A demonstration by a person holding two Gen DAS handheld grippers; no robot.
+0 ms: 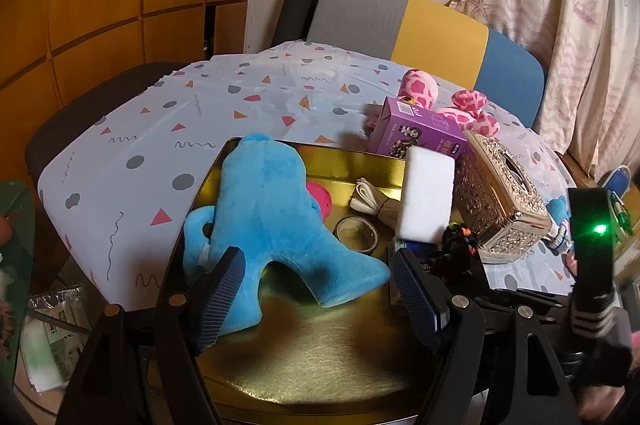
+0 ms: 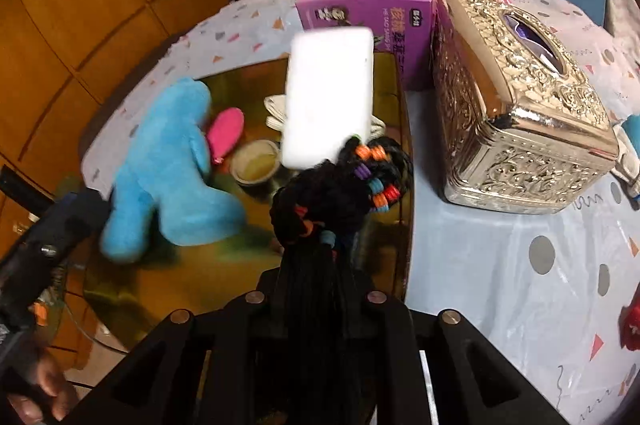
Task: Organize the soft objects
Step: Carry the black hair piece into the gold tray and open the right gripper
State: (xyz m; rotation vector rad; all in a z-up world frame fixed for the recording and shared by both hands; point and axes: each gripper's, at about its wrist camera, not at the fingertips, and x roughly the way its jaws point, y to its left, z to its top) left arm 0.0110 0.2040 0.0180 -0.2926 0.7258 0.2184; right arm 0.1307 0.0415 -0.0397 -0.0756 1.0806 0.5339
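purple box | white Chinese print on its front (too blurred to read) | nothing else legible

Patterned table, gold tray, purple box, tissue box

Two plush toys, blue and pink, one white sponge, one tape roll.

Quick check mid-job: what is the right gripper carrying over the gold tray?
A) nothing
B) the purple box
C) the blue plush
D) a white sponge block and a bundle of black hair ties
D: the right gripper has its jaws shut on the black hair ties and white sponge block, above the gold tray.
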